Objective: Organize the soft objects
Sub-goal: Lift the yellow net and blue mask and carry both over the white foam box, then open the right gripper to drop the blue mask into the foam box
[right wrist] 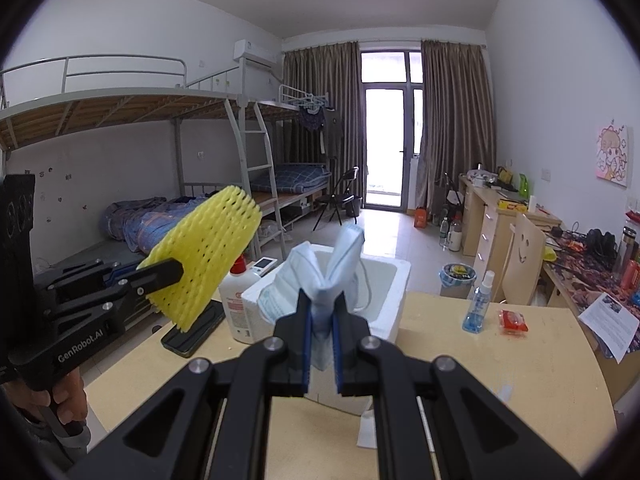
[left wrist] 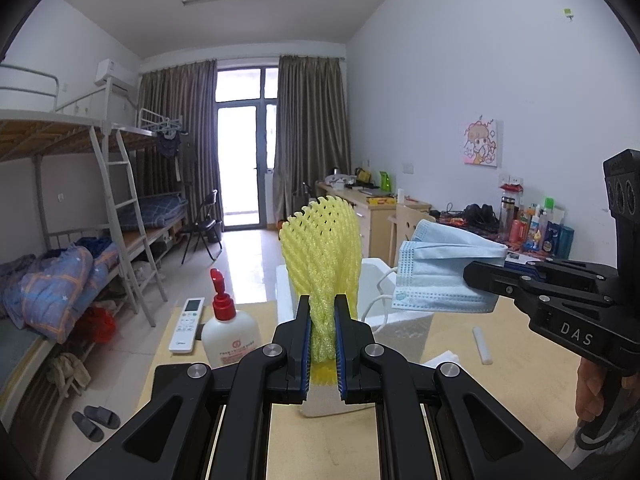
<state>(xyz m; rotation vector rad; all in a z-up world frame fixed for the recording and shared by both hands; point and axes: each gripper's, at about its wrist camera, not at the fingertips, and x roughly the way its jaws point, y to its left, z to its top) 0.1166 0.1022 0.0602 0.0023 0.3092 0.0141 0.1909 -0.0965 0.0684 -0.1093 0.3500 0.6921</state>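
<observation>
Your left hand-held gripper (left wrist: 322, 334) is clenched on the yellow foam net (left wrist: 322, 256); your right hand-held gripper (right wrist: 322, 334) pinches the blue face mask (right wrist: 320, 280). Both hang above the white foam box (right wrist: 394, 280) at the surface's far edge, seemingly for dropping in.

White foam box (right wrist: 394, 280) stands open-topped; lotion bottle (right wrist: 240, 304) crowds its left.

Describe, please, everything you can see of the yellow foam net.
The foam net is a yellow mesh sleeve of soft foam, pierced all over with small slits and flattened into a paddle shape. The left claw is shut on its narrow lower end, so it fans out upward, held in the air before the white box. Nothing else touches it.
</observation>
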